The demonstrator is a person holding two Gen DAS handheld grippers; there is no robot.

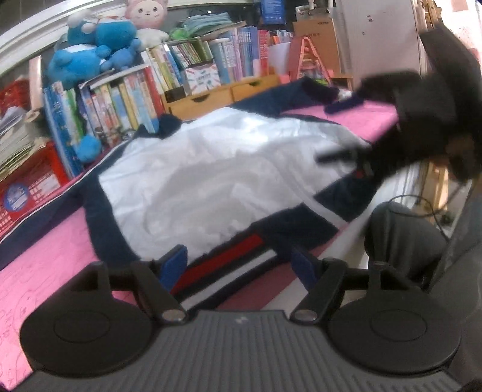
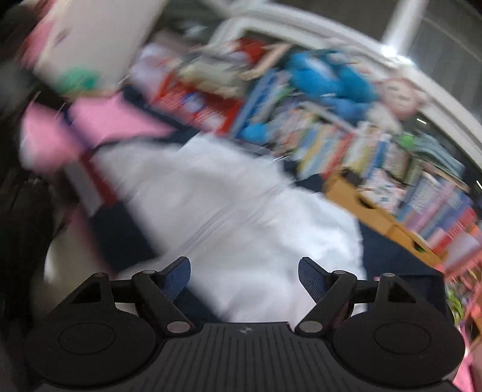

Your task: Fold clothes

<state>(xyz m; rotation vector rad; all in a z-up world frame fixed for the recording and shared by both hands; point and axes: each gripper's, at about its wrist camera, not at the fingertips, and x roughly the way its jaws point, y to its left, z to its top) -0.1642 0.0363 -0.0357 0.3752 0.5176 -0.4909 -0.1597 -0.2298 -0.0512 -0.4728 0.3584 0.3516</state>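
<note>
Fingers spread wide on our left gripper (image 1: pixel 239 267), nothing pinched. Same for our right gripper (image 2: pixel 244 276). Just past them we see white and navy jacket (image 1: pixel 211 181) lying flat on pink table (image 1: pixel 45 271). Books (image 1: pixel 126 102) stand behind.

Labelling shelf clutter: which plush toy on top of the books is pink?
The pink plush toy with the stitched face, at the top edge, right of the blue plush toys; those are blue and white.
</note>
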